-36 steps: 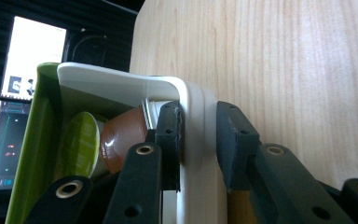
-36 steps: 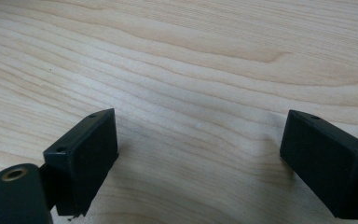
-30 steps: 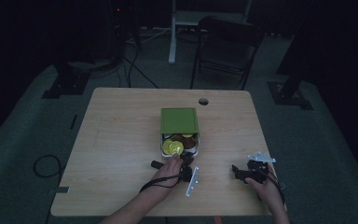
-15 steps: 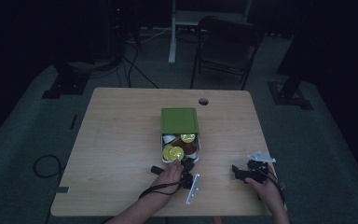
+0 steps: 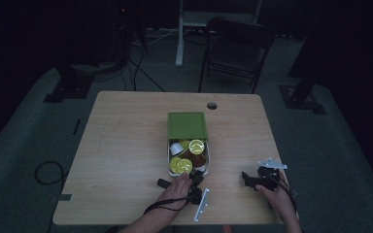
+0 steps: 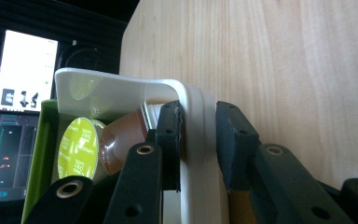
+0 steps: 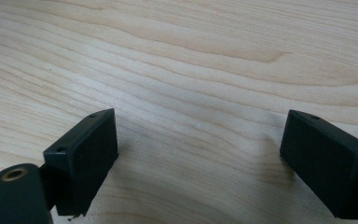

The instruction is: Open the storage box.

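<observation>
Drawer-like white tray (image 5: pixel 188 156) is seen pulled partway out of its green sleeve (image 5: pixel 187 125), and its near wall is clamped by the left gripper (image 6: pixel 198 140): one jaw stands inside the tray against the wall, the other outside it, with the pads pressed on the plastic. Compared with the picture from a second ago, more of the tray is exposed on the near side of the sleeve, and the left hand (image 5: pixel 177 190) has been drawn back from the sleeve toward the near table edge. This is taken to mean that the tray is being slid open, and that the pull is well along, since several capsules are already uncovered. Yellow-green capsules (image 5: pixel 181 165) lie near the tray's front wall, a brown capsule (image 6: pixel 123 140) rests just inside the gripped wall, and another yellow-green one sits close to the sleeve's mouth. The sleeve itself appears unmoved on the table (image 5: pixel 126 141). The right gripper (image 7: pixel 200 158) is held to the right of the tray, well apart from it, with its jaws spread wide over bare wood and nothing between them; no change is seen there.
</observation>
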The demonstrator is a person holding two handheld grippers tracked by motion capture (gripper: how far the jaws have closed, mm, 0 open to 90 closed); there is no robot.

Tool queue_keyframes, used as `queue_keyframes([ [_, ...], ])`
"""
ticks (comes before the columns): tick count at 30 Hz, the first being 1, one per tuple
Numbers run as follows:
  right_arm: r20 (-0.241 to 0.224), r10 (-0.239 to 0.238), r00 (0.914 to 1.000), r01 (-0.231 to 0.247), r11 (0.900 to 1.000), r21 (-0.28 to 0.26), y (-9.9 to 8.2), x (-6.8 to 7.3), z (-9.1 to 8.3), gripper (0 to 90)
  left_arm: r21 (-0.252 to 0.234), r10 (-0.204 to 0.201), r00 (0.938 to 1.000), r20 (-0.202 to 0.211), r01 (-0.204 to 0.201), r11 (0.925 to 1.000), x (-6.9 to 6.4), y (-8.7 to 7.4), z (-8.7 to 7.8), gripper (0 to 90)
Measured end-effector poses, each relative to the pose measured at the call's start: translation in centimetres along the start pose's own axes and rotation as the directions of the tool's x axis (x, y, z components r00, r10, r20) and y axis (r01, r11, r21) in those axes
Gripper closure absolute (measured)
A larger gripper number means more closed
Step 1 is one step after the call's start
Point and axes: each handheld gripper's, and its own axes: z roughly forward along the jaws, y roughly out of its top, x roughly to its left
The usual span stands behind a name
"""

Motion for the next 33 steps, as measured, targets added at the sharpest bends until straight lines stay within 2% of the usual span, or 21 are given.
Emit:
queue_keyframes([
  [2,0.000,0.000,1.0000,0.000,1.0000,0.000,0.0,0.0,0.0,10.7,-0.004,0.002,1.0000,-0.005,-0.002,1.0000,-0.1,0.1,-0.2,72.7],
  [6,0.000,0.000,1.0000,0.000,1.0000,0.000,0.0,0.0,0.0,10.7,-0.006,0.006,0.9998,0.021,-0.006,1.0000,-0.6,0.4,-0.8,72.9],
  [8,0.000,0.000,1.0000,0.000,1.0000,0.000,0.0,0.0,0.0,10.7,-0.012,0.008,0.9998,0.015,-0.008,0.9999,-0.9,0.5,-1.0,72.9],
  [22,0.000,0.000,1.0000,0.000,1.0000,0.000,0.0,0.0,0.0,10.7,-0.015,0.000,0.9992,0.041,0.001,0.9999,-1.6,1.4,-2.6,72.7],
  [25,0.000,0.001,1.0000,-0.001,1.0000,0.000,0.0,0.0,0.0,10.7,-0.017,-0.013,0.9987,0.049,0.014,0.9998,-1.5,1.3,-2.6,72.3],
  [26,0.000,0.001,1.0000,-0.001,1.0000,0.000,0.0,0.0,0.0,10.7,-0.022,-0.029,0.9980,0.056,0.030,0.9993,-1.6,1.3,-2.6,70.6],
  [28,0.000,0.001,1.0000,-0.001,1.0000,0.000,0.0,0.0,0.0,10.7,-0.024,-0.034,0.9978,0.058,0.035,0.9991,-1.5,1.3,-2.6,66.3],
  [29,0.000,0.001,1.0000,-0.001,1.0000,0.000,0.0,0.0,0.0,10.7,-0.031,-0.052,0.9963,0.069,0.054,0.9981,-1.5,1.4,-2.8,66.0],
  [31,0.000,0.000,1.0000,0.000,1.0000,0.000,0.0,0.0,0.0,10.7,-0.028,-0.058,0.9951,0.081,0.060,0.9978,-1.4,1.5,-3.0,62.5],
  [32,0.000,0.000,1.0000,0.000,1.0000,0.000,0.0,0.0,0.0,10.7,-0.043,-0.091,0.9912,0.096,0.096,0.9945,-1.3,1.5,-3.2,61.9],
  [33,0.000,0.000,1.0000,0.000,1.0000,0.000,0.0,0.0,0.0,10.7,-0.043,-0.091,0.9912,0.096,0.096,0.9945,-1.3,1.5,-3.2,61.8],
])
